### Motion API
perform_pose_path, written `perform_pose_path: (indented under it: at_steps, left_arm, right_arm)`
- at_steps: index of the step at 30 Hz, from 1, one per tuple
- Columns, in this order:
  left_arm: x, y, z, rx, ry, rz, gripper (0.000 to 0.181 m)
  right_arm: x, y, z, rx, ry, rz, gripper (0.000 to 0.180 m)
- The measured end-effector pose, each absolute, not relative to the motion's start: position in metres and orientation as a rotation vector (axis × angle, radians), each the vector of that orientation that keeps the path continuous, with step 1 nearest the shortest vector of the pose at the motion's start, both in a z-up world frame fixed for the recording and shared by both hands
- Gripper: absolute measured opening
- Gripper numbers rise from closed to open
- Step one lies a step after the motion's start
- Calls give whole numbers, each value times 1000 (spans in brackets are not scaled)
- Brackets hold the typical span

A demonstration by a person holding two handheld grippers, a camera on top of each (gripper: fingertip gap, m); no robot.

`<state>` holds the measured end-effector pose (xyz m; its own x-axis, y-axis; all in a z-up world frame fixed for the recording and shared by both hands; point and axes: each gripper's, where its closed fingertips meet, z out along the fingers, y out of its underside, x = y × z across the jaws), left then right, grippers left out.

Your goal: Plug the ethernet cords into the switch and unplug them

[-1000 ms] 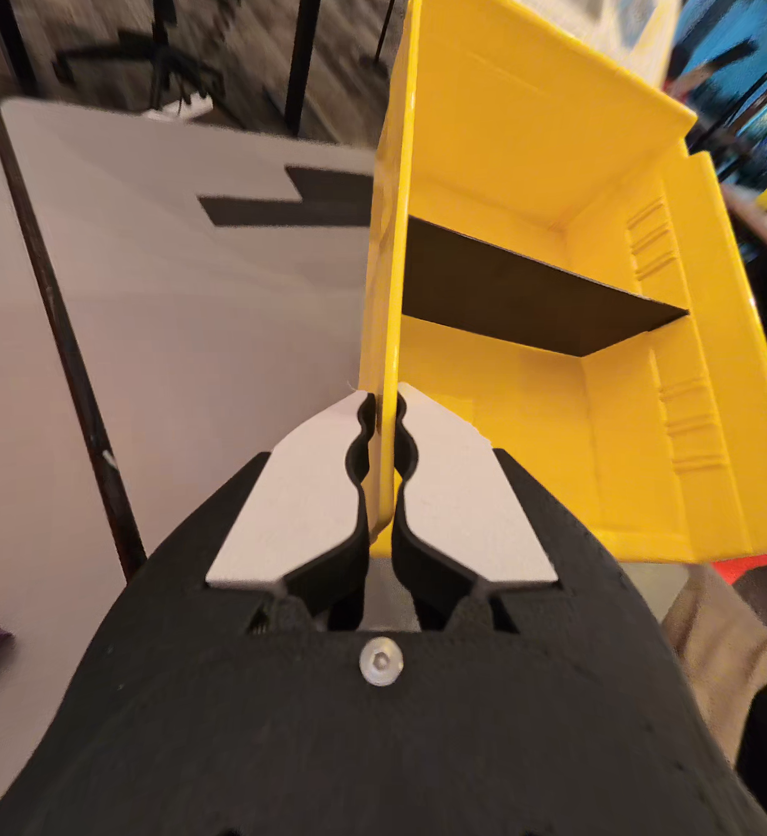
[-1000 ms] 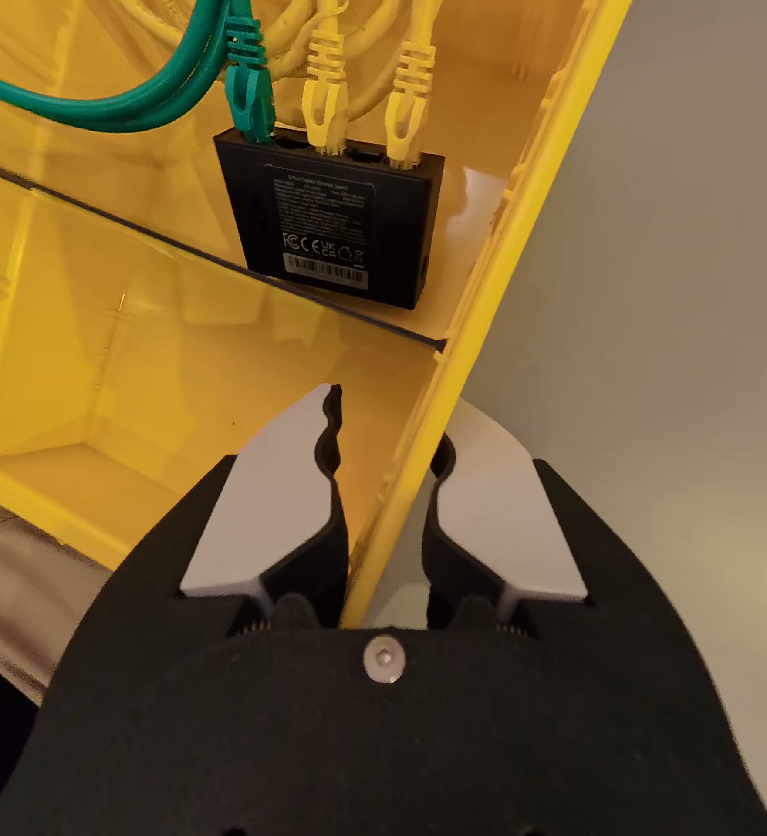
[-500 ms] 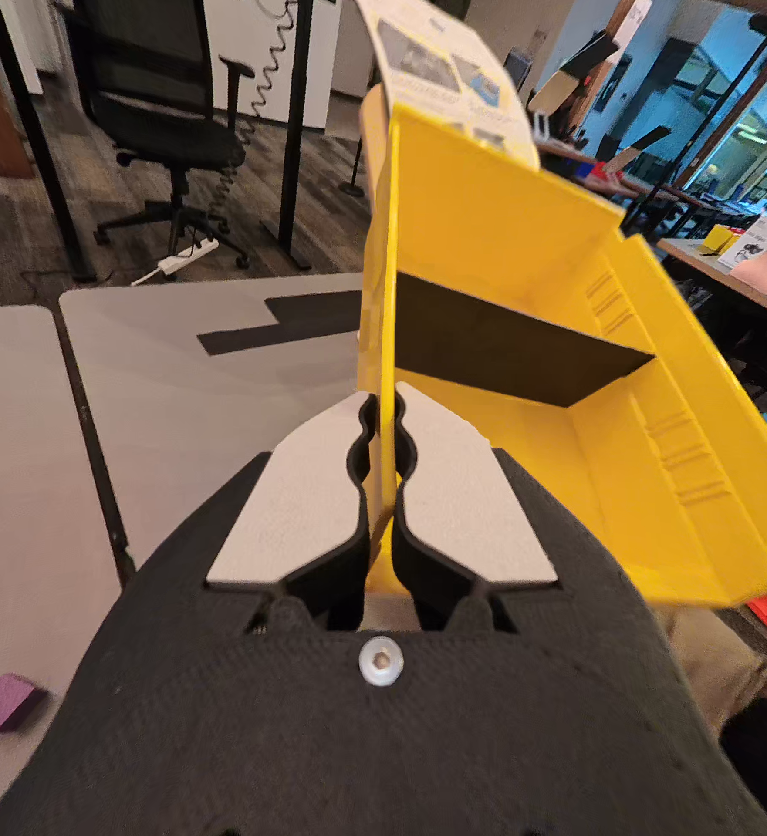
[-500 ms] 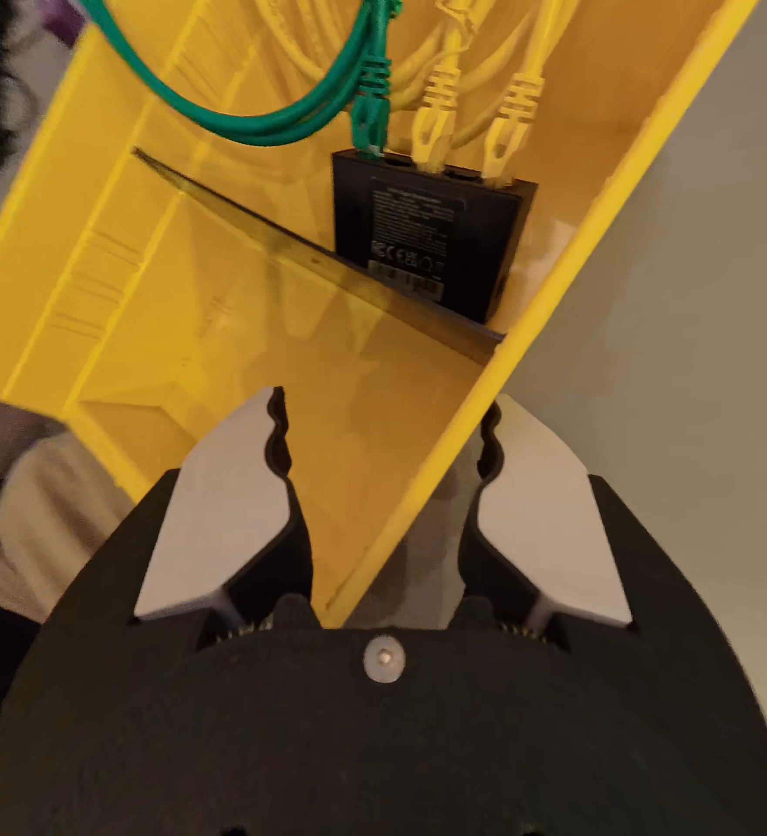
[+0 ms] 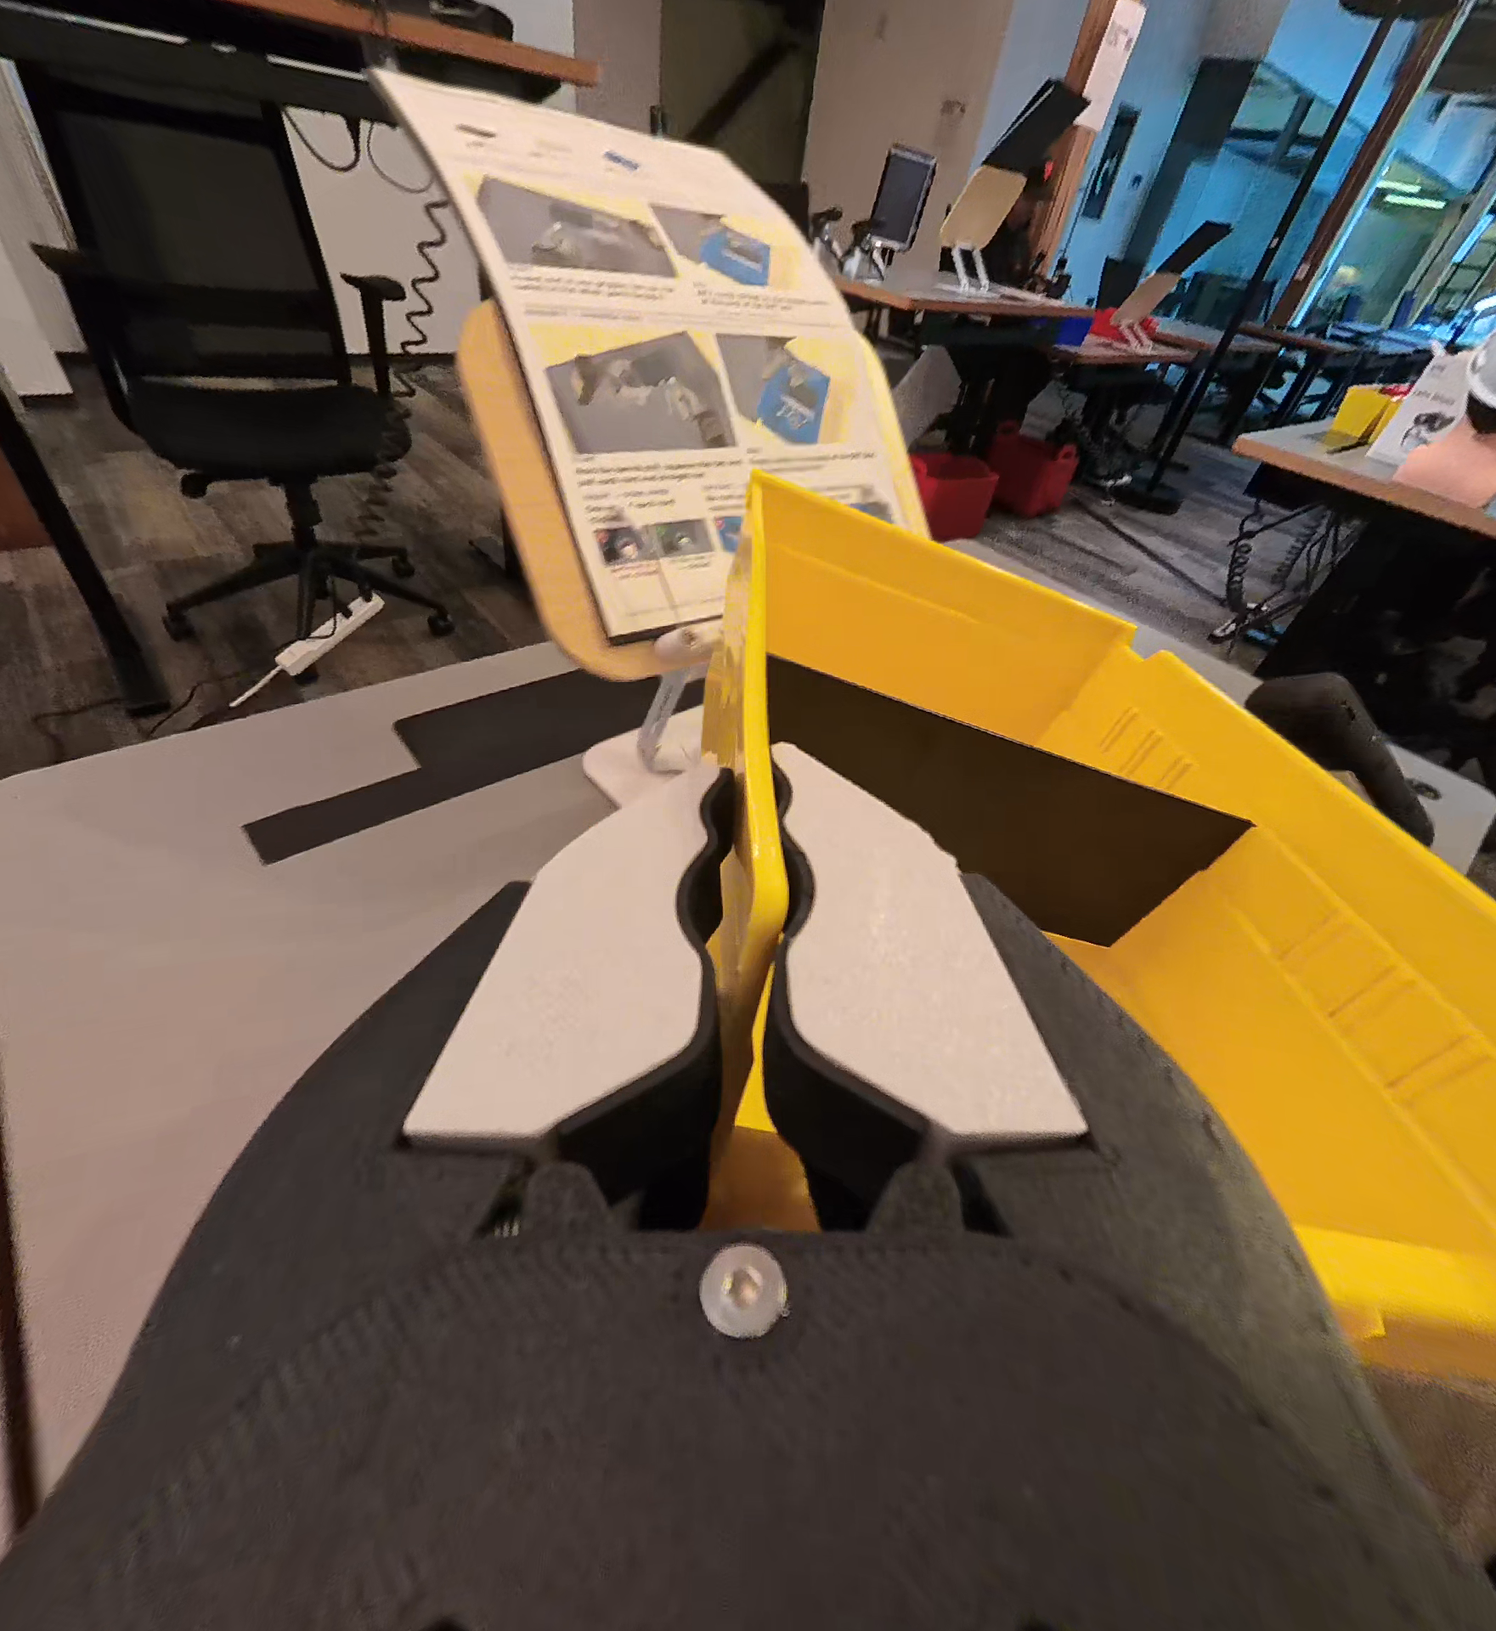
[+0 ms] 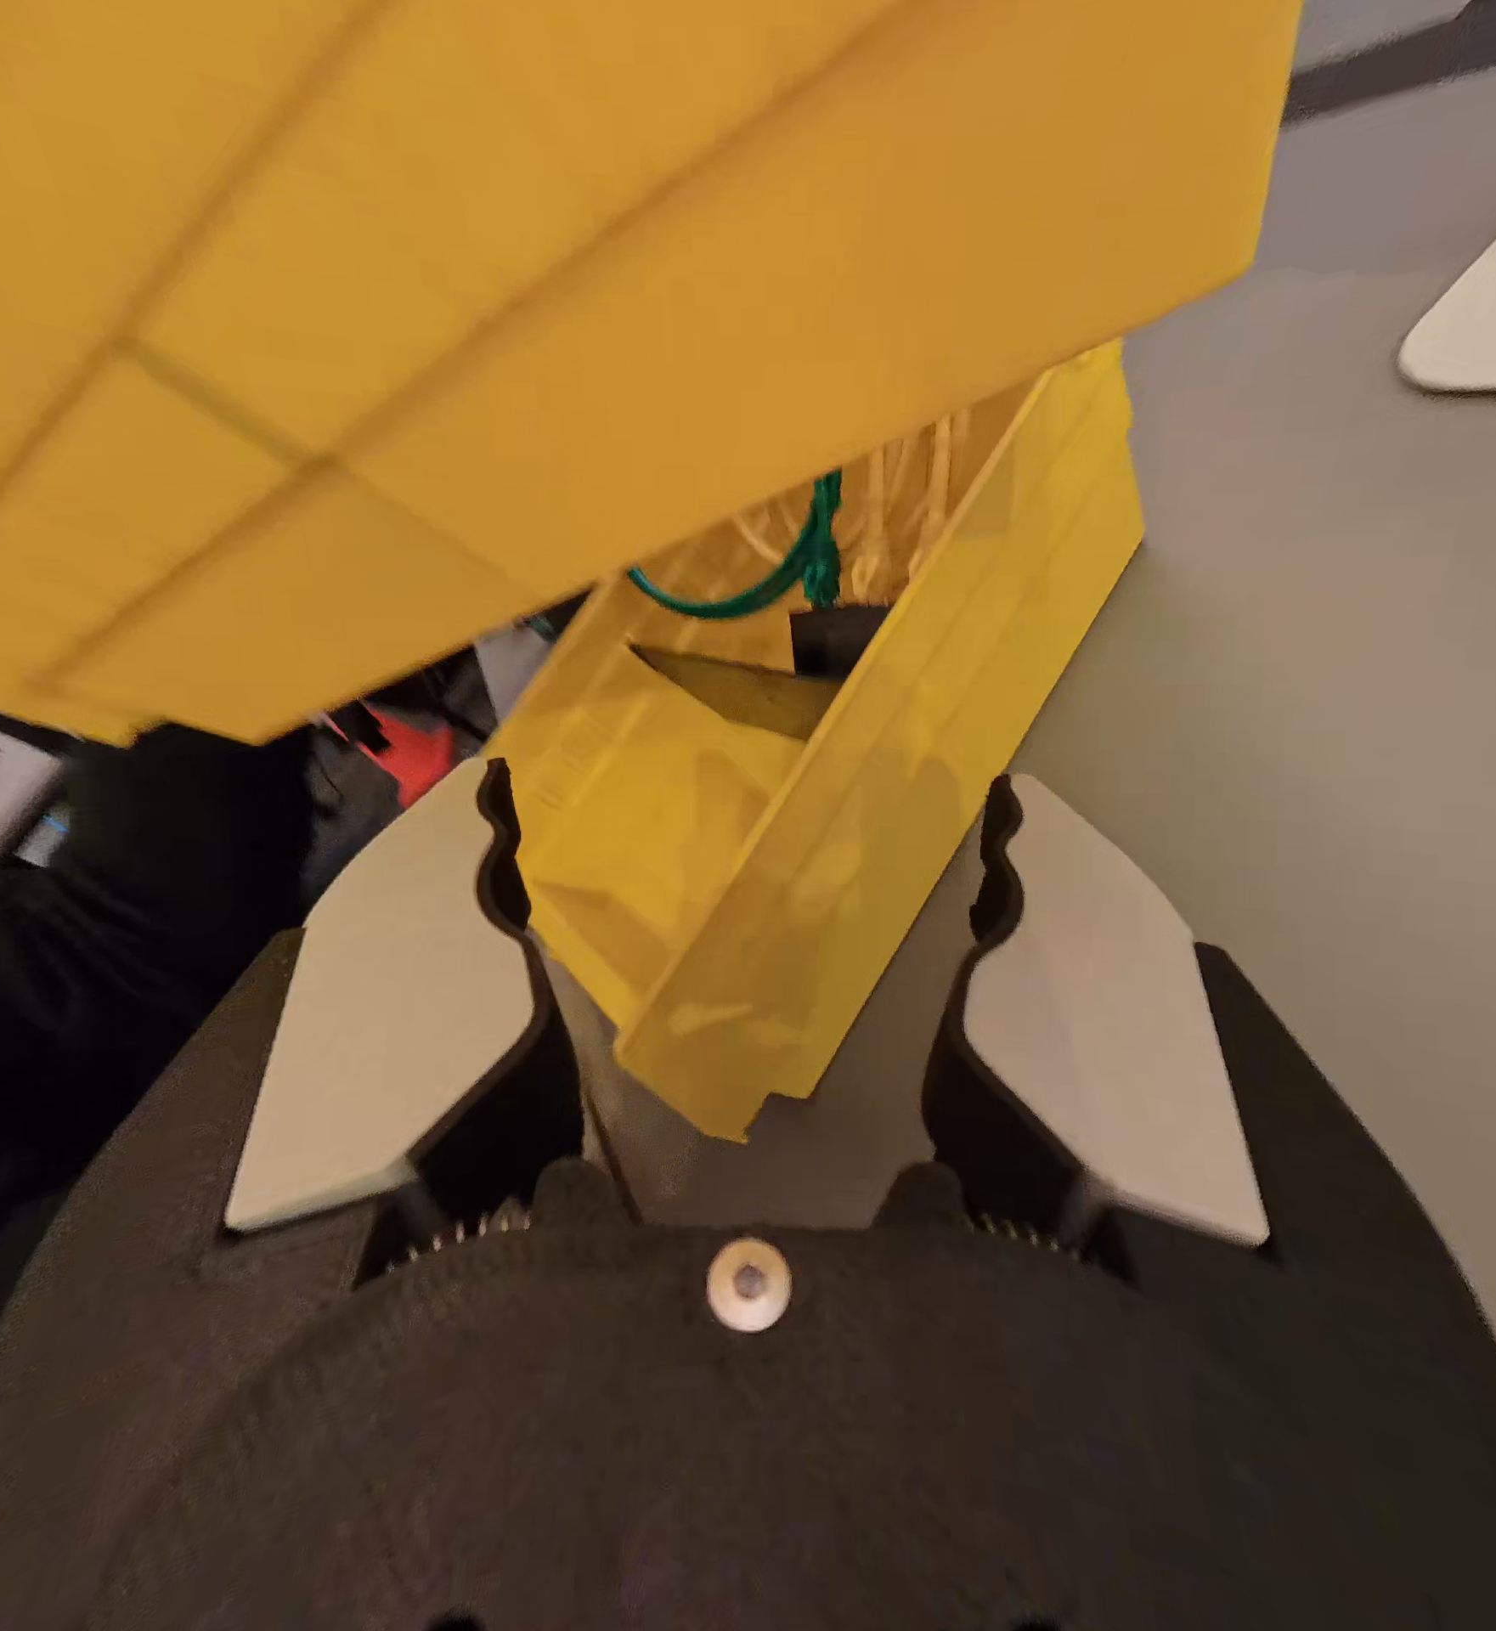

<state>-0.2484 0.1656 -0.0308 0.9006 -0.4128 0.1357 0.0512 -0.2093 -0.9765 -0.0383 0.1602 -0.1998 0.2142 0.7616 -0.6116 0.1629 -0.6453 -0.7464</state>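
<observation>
We lift the empty yellow bin (image 5: 1256, 1015) with the left gripper (image 5: 753, 794) clamped on its wall. The right gripper (image 6: 748, 847) has released, fingers spread. The switch (image 6: 832, 631), cords (image 6: 819, 547) attached, sits in the second bin (image 6: 947, 794), frame centre.

Even indoor light fills the left wrist view, with cool blue daylight at the far right and wide-angle bending toward the edges. The right wrist view is dimmer and warmer, and the lifted yellow bin (image 6: 550, 291) across its top is smeared by motion blur. The green cord (image 6: 753, 591) beyond is soft.
</observation>
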Motion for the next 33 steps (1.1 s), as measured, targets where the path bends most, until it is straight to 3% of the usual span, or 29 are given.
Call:
perform_pose_path:
  at_steps: [1, 5, 7, 12, 24, 29, 31, 33]
  left_arm:
    - [-233, 168, -29, -1728, 279, -437, 4]
    - [-154, 186, -33, -1733, 354, -372, 4]
    - [-115, 202, -41, -1748, 383, -335, 4]
    - [-45, 230, -62, -1765, 358, -400, 4]
    - [61, 256, -149, -1936, 377, -424, 2]
    - [84, 255, -183, -1961, 377, -377, 3]
    - [90, 252, -186, -1973, 381, -420, 9]
    - [99, 245, -197, -2013, 404, -448, 14]
  right_arm:
    - [-26, 165, -189, -1916, -784, 1498, 100]
    - [43, 194, -144, -1702, -504, 1502, 100]
    - [80, 197, -125, -1589, -423, 1476, 89]
    - [143, 198, -122, -1520, -307, 1519, 93]
    - [262, 229, -177, -1755, -53, 1456, 72]
    - [291, 229, -203, -1964, -88, 1248, 56]
    - [303, 232, -207, -2054, -106, 1092, 64]
    - [311, 231, -214, -2132, -127, 975, 59]
